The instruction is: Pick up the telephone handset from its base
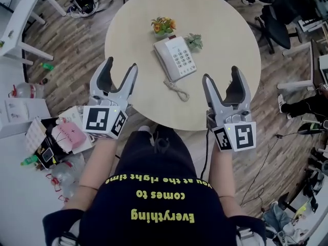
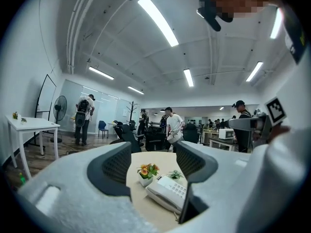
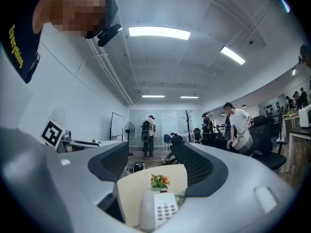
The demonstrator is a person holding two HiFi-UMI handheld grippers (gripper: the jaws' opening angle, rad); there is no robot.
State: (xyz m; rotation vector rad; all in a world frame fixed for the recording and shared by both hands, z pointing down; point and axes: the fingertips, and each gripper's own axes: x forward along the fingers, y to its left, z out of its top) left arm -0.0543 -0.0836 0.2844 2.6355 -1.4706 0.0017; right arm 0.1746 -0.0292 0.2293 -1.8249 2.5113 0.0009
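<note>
The left gripper (image 1: 121,64) has its two jaws spread wide with nothing between the pads, and its own view (image 2: 153,152) shows only the tabletop and the things on it through the gap. The right gripper (image 1: 221,74) is spread just as wide and holds nothing; its view (image 3: 150,161) looks across the near table edge between the grey jaws. Both are held level over the near rim of the round table (image 1: 123,14), the left at the near left edge and the right at the near right edge, each with its marker cube (image 1: 105,121) towards the person's body. Between and beyond them sits the white telephone (image 1: 175,58), well apart from both grippers. The handset (image 1: 163,60) lies in its cradle along the left side of the base (image 1: 183,55), beside the keypad, and its coiled cord (image 1: 177,89) trails from the near end towards the person. Just behind the telephone stand a small pot of orange flowers (image 1: 163,25) and a small green plant (image 1: 194,41). In the right gripper view the handset (image 3: 147,210) shows lengthwise, straight ahead and low between the jaws; in the left gripper view the telephone (image 2: 167,192) sits ahead and to the right, partly behind the right-hand jaw. Office chairs and standing people fill the room beyond the table.
</note>
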